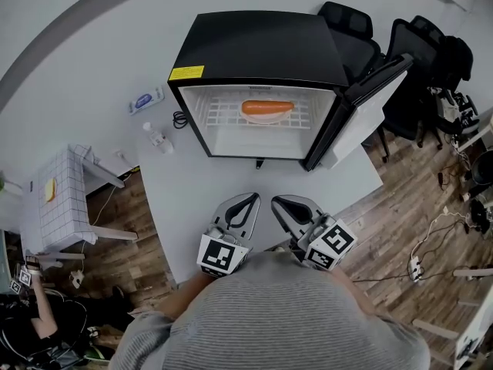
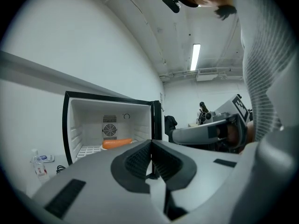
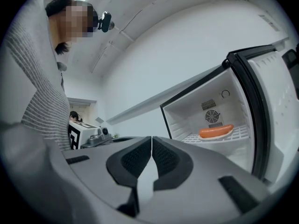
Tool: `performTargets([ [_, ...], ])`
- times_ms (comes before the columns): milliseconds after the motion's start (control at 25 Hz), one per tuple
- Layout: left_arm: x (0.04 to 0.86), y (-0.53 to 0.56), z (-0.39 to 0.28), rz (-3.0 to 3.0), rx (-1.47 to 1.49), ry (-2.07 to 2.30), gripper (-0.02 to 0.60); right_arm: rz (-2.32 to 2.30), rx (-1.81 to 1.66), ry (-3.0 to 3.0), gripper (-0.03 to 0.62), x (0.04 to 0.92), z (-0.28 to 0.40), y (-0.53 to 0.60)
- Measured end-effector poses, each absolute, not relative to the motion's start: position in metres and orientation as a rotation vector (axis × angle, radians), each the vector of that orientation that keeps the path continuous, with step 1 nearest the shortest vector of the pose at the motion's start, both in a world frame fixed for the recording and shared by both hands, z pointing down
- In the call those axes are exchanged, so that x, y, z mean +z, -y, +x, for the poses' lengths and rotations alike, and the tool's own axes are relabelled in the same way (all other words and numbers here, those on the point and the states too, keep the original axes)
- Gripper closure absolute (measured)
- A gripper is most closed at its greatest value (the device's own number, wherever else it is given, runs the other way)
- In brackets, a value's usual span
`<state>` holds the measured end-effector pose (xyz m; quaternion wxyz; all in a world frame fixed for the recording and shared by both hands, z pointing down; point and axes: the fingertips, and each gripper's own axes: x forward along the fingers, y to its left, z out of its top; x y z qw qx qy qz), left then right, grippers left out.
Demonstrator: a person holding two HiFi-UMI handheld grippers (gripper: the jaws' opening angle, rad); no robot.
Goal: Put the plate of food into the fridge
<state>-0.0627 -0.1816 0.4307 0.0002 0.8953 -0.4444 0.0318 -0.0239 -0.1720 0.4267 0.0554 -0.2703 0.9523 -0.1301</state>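
A black mini fridge (image 1: 254, 48) stands on the white table (image 1: 192, 199) with its door (image 1: 366, 110) swung open to the right. On its wire shelf lies an orange sausage on a white plate (image 1: 267, 109), also seen as the sausage (image 2: 117, 143) in the left gripper view and the sausage (image 3: 216, 131) in the right gripper view. My left gripper (image 1: 252, 199) and right gripper (image 1: 277, 203) rest side by side near the table's front edge, well short of the fridge. Both are shut with nothing between the jaws.
A small clear bottle (image 1: 158, 139) and a flat packet (image 1: 146, 99) lie on the table left of the fridge, with a black cable (image 1: 181, 119) beside it. Black office chairs (image 1: 408, 60) stand behind the open door. A small checked table (image 1: 58, 199) is on the floor at left.
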Motion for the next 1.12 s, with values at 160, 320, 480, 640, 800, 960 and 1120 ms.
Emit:
performTargets([
  [160,0.433,0.181,-0.061,2.81,0.12,1.399,0.571,-0.819,-0.391,-2.887,0.58,0.427,-0.022,0.17],
  [320,0.434,0.179,-0.059,2.819,0.141,1.392,0.571,-0.834,-0.378,-2.883,0.58,0.427,-0.019,0.17],
  [480,0.436,0.178,-0.056,2.821,0.157,1.384,0.571,-0.85,-0.367,-2.89,0.58,0.43,-0.017,0.17],
  [640,0.436,0.179,-0.054,2.823,0.169,1.382,0.571,-0.864,-0.351,-2.916,0.581,0.432,-0.016,0.168],
  [800,0.438,0.179,-0.051,2.824,0.179,1.372,0.571,-0.86,-0.36,-2.917,0.582,0.434,-0.015,0.167],
  [960,0.439,0.179,-0.046,2.833,0.199,1.354,0.571,-0.861,-0.365,-2.903,0.581,0.433,-0.012,0.169],
  [1120,0.44,0.179,-0.043,2.833,0.205,1.347,0.571,-0.871,-0.368,-2.897,0.58,0.434,-0.008,0.171],
])
